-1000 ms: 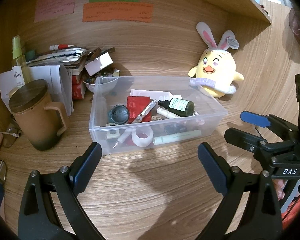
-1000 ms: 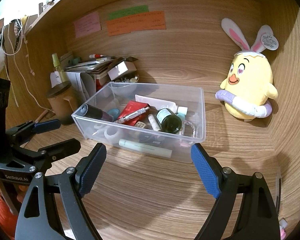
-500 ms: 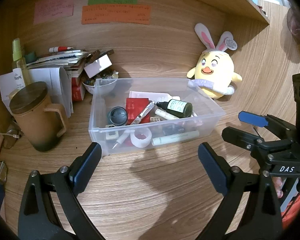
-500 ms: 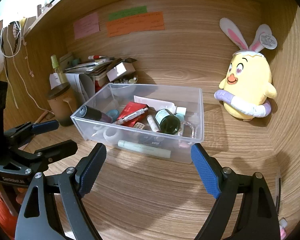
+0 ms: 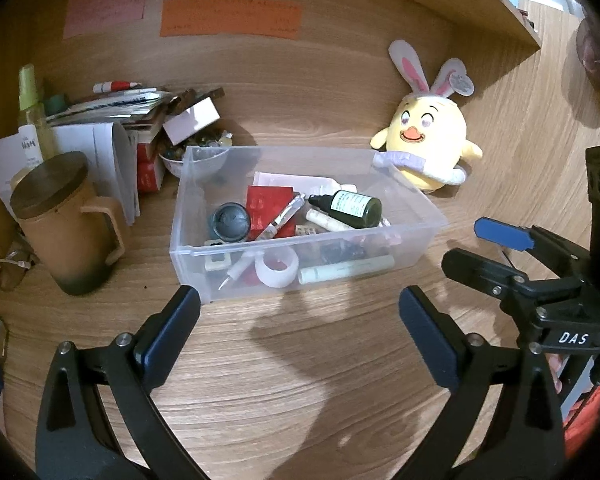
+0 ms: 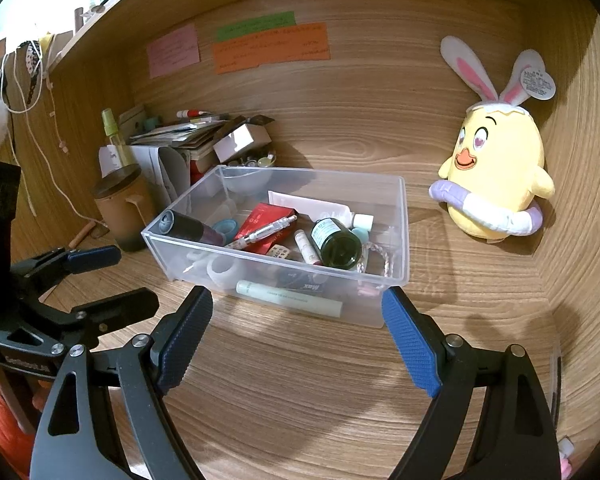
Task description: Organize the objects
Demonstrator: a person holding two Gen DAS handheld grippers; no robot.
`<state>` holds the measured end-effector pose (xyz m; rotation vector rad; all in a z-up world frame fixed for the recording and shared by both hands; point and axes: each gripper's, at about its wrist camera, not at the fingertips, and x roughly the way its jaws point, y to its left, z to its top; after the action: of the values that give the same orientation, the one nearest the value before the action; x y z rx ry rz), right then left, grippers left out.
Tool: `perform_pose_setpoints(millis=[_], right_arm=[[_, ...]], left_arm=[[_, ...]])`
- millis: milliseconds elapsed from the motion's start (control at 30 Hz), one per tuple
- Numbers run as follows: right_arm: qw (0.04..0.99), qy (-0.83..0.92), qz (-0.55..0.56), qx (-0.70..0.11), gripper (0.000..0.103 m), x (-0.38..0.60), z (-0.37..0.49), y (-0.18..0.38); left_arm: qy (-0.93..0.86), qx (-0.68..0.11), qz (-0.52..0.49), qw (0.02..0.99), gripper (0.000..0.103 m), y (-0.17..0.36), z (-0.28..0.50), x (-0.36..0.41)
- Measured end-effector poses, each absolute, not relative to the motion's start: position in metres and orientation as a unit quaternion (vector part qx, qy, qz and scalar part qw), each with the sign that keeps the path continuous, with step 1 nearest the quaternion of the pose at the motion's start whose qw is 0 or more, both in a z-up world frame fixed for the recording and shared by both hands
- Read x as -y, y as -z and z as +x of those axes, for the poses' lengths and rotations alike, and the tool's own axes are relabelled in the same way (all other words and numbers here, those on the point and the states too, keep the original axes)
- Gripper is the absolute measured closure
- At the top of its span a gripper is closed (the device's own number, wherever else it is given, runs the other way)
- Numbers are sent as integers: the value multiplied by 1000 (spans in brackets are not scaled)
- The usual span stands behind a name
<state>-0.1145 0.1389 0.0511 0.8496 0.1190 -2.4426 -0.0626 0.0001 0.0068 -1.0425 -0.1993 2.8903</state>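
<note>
Wood-grain panels close the place on the back and on both sides, and the same wood makes the worktop [image 5: 284,360]. Three paper notes [image 6: 272,46], pink, green and orange, stick on the back wall above the things.

Just ahead of both tools stands a clear plastic bin [image 5: 300,276], its near wall close to the fingertips but not touching them. Inside lie a dark green bottle [image 5: 350,208] on its side, a red packet [image 5: 266,204], a pen [image 5: 280,222], a roll of white tape [image 5: 276,268] and a pale green tube [image 5: 346,270] along the near wall.

Beyond the bin to the right of the right tool sits a yellow chick plush [image 6: 496,184] with rabbit ears, against the back wall. To the left of the left tool stands a brown mug [image 5: 66,232] with a dark lid, and behind it a pile of papers and boxes [image 5: 120,116].

The left tool [image 5: 300,322] hangs low over the worktop, pointing down toward the bin, released, nothing between its fingers. The right tool [image 6: 298,320] has the same pose beside it, also spread wide and empty. Each tool appears at the edge of the other's view.
</note>
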Motion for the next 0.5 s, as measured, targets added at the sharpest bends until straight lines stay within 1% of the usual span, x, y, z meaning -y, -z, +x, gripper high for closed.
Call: perform_pose_setpoints(millis=[500], right_arm=[[273,907,318,-48,18,-138,-115,-48]], left_arm=[[-947,58,-315,22,2,-7,-58,3]])
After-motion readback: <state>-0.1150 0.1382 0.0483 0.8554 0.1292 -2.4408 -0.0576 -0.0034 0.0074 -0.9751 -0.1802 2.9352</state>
